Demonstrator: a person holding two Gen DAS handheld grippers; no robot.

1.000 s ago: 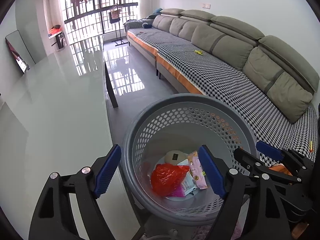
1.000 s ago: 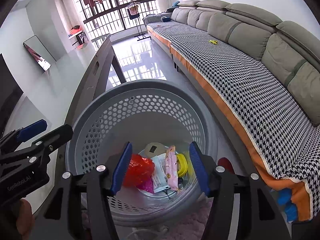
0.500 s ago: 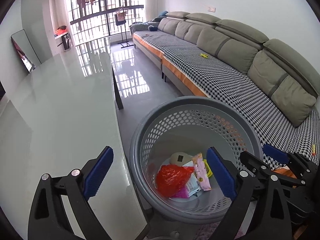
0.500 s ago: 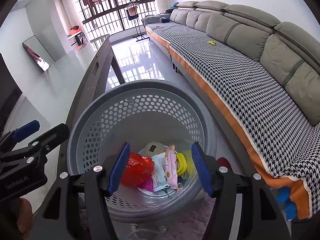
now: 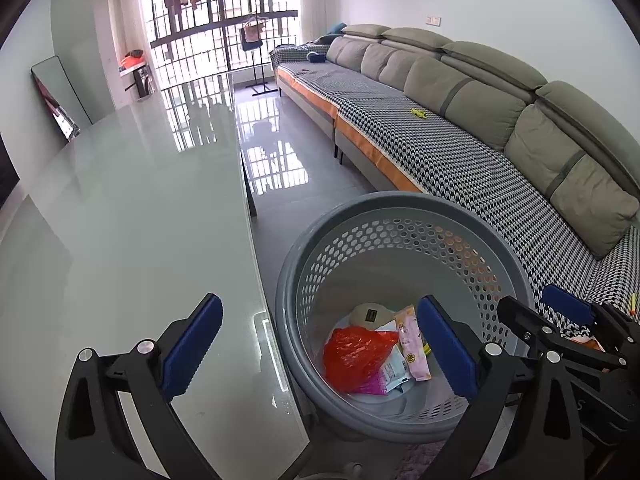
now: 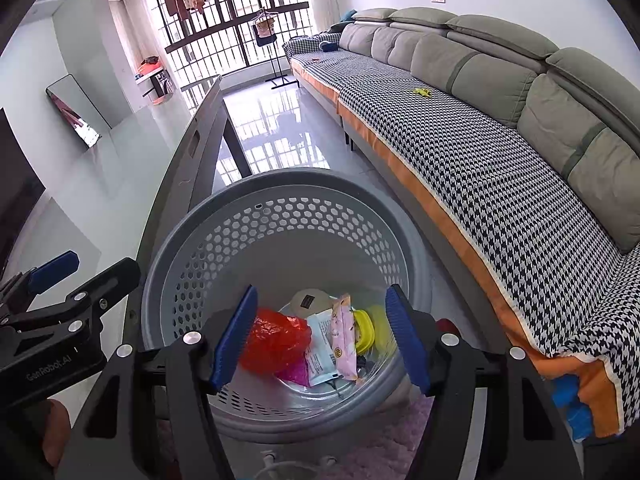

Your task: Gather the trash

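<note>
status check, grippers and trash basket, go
Left gripper and right gripper open, empty, jaws just widened. Trash in grey basket. Nothing blocking.

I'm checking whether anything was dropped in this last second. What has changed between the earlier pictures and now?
Both grippers' jaws have just been opening: the left gripper widened a lot, the right gripper a little. Nothing is between either pair, and nothing was picked up or let go in these views. The grey basket and its trash, the red bag and pink wrapper, lie as before.
</note>
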